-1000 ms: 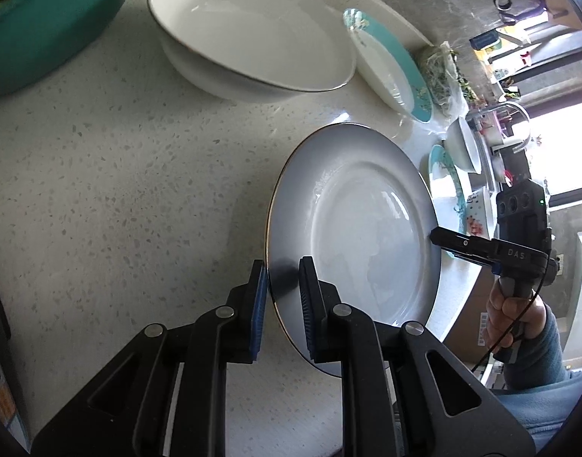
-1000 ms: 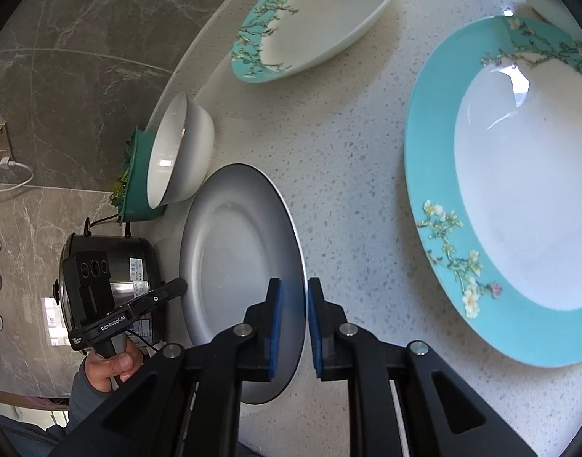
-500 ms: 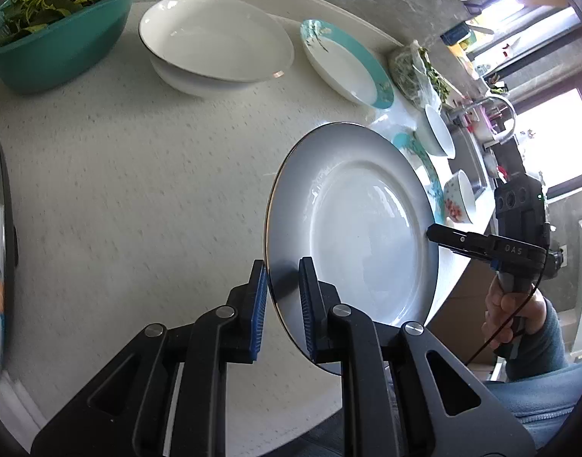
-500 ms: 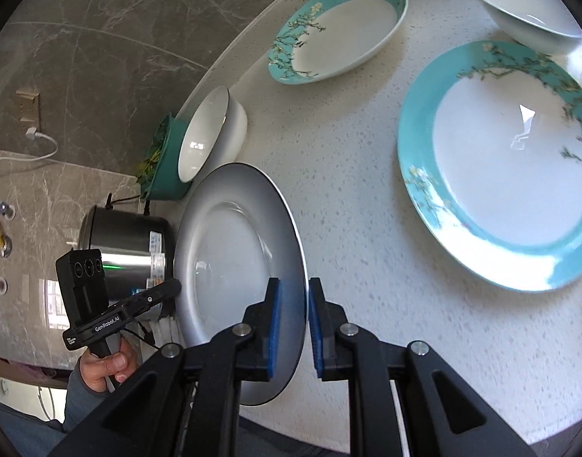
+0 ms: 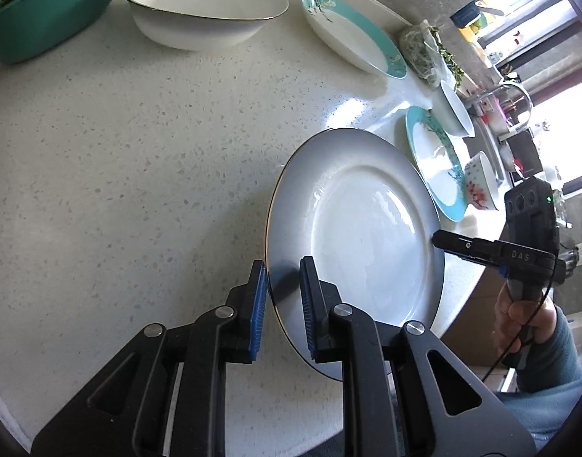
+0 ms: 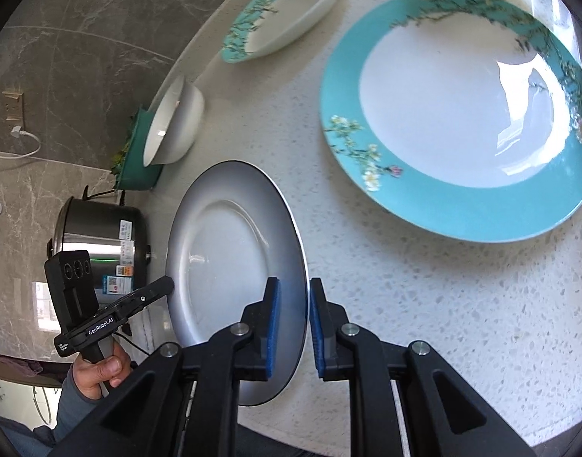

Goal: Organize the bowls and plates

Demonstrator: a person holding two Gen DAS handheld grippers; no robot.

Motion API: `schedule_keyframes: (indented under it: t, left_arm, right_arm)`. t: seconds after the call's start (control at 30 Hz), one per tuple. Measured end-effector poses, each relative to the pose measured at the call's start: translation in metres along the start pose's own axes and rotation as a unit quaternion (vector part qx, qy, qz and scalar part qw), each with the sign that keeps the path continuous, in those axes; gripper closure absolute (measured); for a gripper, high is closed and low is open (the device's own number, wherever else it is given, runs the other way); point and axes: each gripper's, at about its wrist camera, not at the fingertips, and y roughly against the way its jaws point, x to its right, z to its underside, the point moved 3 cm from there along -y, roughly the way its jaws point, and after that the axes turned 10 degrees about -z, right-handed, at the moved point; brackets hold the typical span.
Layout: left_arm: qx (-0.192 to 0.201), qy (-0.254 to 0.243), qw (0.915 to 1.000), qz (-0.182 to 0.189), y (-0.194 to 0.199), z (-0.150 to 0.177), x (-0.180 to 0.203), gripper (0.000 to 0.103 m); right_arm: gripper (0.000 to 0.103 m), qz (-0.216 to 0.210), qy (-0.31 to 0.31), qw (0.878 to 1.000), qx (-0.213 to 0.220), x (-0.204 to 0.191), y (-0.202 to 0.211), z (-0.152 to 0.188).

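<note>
A white plate with a thin dark rim [image 5: 367, 228] is held at opposite edges by both grippers, just above the speckled counter [image 5: 138, 152]. My left gripper [image 5: 283, 266] is shut on its near rim, blue pads either side. The right gripper [image 5: 439, 238] bites the far rim. In the right wrist view the same plate [image 6: 230, 259] sits in my right gripper [image 6: 294, 285], with the left gripper [image 6: 165, 287] on its other edge. A large teal-rimmed floral plate [image 6: 462, 198] lies flat to the right.
A white bowl [image 5: 203, 3], a teal-rimmed deep dish [image 5: 351, 34] and a teal colander of greens [image 5: 43, 19] line the back. A small white bowl [image 5: 456, 110], a floral bowl [image 5: 481, 182] and bagged greens [image 5: 424, 49] stand at right. A rice cooker [image 6: 100, 236] stands at the left end.
Both grippers have carried the white plate sideways over the counter, still gripping it the same way. The teal-rimmed plate now looks closer in the right wrist view.
</note>
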Motion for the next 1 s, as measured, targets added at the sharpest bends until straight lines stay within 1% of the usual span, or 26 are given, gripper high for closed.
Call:
schedule_keyframes:
  t: [0.27, 0.5, 0.67, 0.77, 0.83, 0.93, 1.0]
  left_arm:
    - [-0.016, -0.005, 0.9999, -0.001, -0.024, -0.002, -0.007, 0.087]
    - [-0.013, -0.005, 0.9999, 0.008, -0.032, -0.009, -0.004, 0.085]
    - [-0.004, -0.004, 0.9999, 0.011, -0.031, -0.008, -0.007, 0.085]
    - [-0.004, -0.006, 0.9999, 0.013, -0.031, -0.008, -0.008, 0.085]
    - [-0.004, -0.009, 0.9998, 0.015, -0.031, -0.009, -0.008, 0.084]
    - [-0.003, -0.011, 0.9998, 0.017, -0.031, -0.009, -0.008, 0.084]
    - [-0.001, -0.015, 0.9997, 0.018, -0.031, -0.01, -0.007, 0.084]
  right_arm:
    - [0.085, 0.019, 0.006, 1.0, 0.002, 0.009, -0.005, -0.001]
    - [0.085, 0.021, 0.011, 1.0, 0.013, 0.008, -0.005, 0.0]
    - [0.083, 0.034, 0.027, 0.999, 0.023, 0.002, -0.006, 0.002]
    - [0.082, 0.058, 0.047, 0.997, 0.032, -0.003, -0.006, 0.005]
    - [0.081, 0.086, 0.064, 0.994, 0.036, -0.009, -0.007, 0.007]
    - [0.075, 0.127, 0.102, 0.986, 0.037, -0.02, -0.011, 0.011]
    - [0.072, 0.143, 0.113, 0.982, 0.041, -0.023, -0.013, 0.012]
